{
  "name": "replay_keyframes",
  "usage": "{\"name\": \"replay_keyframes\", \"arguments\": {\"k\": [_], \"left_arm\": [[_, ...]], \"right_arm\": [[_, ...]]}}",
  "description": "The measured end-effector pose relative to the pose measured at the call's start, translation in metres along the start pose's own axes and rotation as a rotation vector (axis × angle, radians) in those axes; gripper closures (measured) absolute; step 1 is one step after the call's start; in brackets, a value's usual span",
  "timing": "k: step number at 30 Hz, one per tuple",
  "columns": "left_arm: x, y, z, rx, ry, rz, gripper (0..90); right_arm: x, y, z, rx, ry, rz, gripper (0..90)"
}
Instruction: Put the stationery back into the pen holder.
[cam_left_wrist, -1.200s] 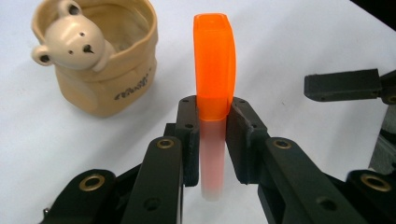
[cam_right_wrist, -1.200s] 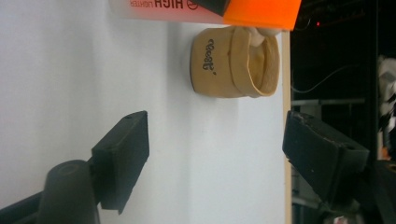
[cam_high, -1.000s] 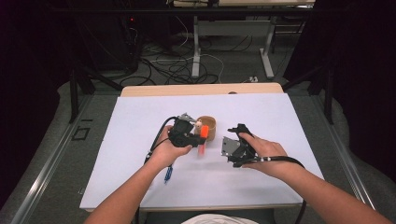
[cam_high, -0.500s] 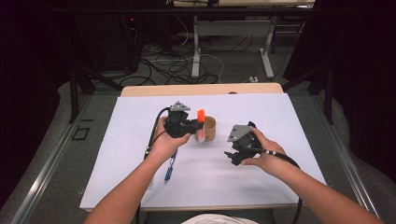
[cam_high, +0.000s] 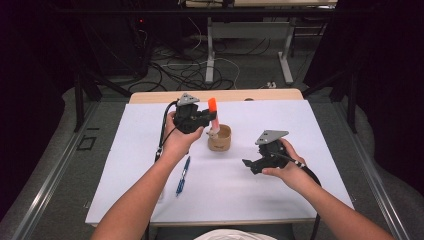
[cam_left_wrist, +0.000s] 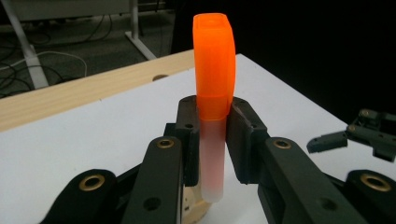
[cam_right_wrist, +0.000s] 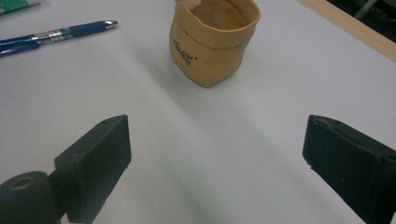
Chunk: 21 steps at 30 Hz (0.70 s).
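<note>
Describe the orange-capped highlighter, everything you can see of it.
The highlighter has a bright orange cap over a frosted, translucent barrel, plastic by the look. It stands upright, cap up, clamped by the left gripper, whose jaws press on it just below the cap. Its lower end hangs at the mouth of the tan pouch; whether it touches the pouch can't be told.

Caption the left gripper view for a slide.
Left gripper clamps an upright orange-capped highlighter above a small tan pouch on the white table.
</note>
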<state>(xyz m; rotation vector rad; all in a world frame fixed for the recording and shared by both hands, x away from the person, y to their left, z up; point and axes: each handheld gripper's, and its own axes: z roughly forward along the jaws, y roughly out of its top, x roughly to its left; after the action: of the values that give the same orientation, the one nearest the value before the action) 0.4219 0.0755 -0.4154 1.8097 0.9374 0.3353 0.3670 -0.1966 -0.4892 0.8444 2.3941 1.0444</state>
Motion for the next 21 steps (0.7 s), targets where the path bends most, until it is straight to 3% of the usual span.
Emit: {"name": "replay_keyframes", "arguments": {"k": [9,14,21], "left_arm": [[0.008,0.008,0.007,-0.038,0.040,-0.008,76.2],[0.014,0.005,0.016,-0.028,0.071,-0.011,76.1],[0.018,0.001,0.026,-0.015,0.084,-0.010,76.1]], "right_arm": [[-0.008,-0.009,-0.002,-0.043,-0.019,0.058,7.7],[-0.010,-0.014,-0.001,-0.045,-0.025,0.081,8.2],[-0.009,-0.018,0.004,-0.062,-0.034,0.085,8.6]]}}
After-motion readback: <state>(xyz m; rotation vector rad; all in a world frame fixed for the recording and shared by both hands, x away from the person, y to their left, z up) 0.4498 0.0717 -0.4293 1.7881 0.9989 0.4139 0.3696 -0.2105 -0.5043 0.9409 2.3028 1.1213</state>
